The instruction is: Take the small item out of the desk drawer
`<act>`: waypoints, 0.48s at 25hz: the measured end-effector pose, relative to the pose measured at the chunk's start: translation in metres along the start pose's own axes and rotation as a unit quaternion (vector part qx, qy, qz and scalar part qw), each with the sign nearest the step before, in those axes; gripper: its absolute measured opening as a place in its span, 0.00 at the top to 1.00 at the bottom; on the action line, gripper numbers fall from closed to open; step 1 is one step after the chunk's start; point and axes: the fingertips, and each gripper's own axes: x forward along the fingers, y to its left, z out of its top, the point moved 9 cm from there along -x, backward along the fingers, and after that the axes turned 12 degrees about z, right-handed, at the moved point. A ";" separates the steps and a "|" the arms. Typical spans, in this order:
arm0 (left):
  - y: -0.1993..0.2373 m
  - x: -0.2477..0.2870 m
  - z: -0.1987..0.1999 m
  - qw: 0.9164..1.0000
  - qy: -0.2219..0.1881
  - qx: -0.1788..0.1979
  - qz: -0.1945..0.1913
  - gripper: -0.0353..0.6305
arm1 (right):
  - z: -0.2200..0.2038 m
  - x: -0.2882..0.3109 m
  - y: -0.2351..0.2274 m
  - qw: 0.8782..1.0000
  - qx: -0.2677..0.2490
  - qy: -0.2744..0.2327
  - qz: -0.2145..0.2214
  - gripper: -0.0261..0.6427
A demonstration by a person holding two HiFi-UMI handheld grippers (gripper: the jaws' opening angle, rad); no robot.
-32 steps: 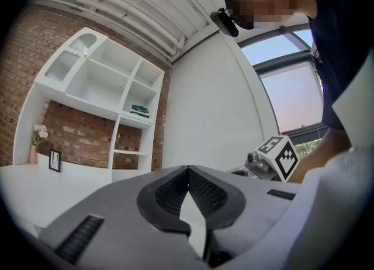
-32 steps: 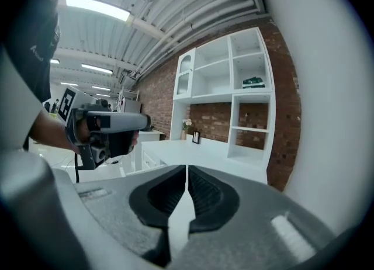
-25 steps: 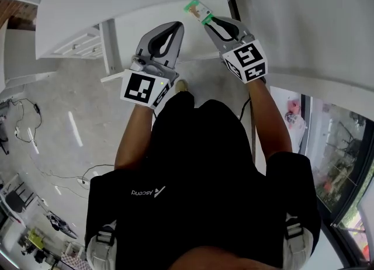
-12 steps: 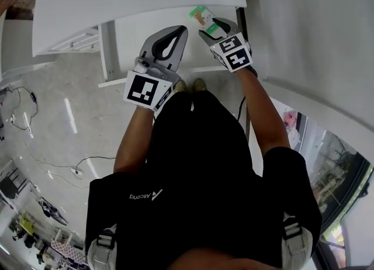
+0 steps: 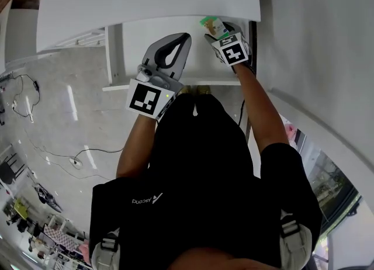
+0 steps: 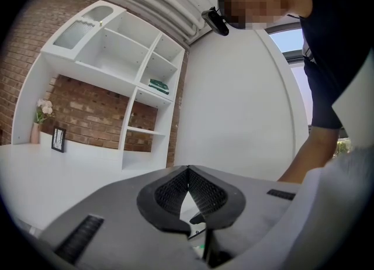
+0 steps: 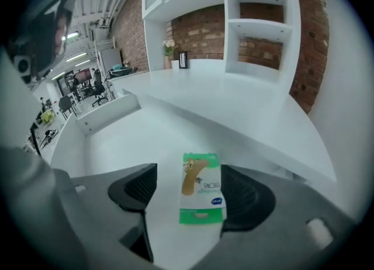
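A small green-and-white plaster packet [image 7: 201,190] lies flat on the white floor of the open desk drawer [image 5: 134,41], at its far right corner [image 5: 213,26]. My right gripper [image 7: 190,191] points steeply down over it. Its jaws have just been opening and now stand wide apart, the packet between them, close beside the right pad [image 7: 242,196] but not squeezed. In the head view this gripper [image 5: 221,31] is at the drawer's right end. My left gripper [image 5: 181,38] hovers level over the drawer's middle, its dark pads [image 6: 201,196] meeting with nothing between them.
The white desk top [image 5: 146,0] overhangs the drawer's back. The drawer's front edge [image 5: 152,86] is near the person's feet. White shelves [image 7: 257,23] against a brick wall stand on the desk, with a small frame [image 7: 183,59] and flowers. Cables [image 5: 23,96] lie on the floor at left.
The right gripper came down toward the drawer's back right corner carrying the packet, and its jaws spread; the packet now rests on the drawer floor. The left gripper drifted slightly right.
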 end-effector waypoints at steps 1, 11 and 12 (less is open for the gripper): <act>0.001 0.002 0.000 1.000 -0.003 -0.003 0.000 0.95 | -0.002 0.006 -0.003 1.000 0.003 0.005 -0.001 0.47; 0.020 0.003 -0.007 1.000 0.026 -0.006 0.016 0.95 | -0.003 0.038 -0.021 0.998 0.014 0.053 -0.003 0.40; 0.022 0.003 -0.007 0.999 0.026 -0.006 0.017 0.95 | -0.003 0.040 -0.022 0.998 0.013 0.058 -0.002 0.39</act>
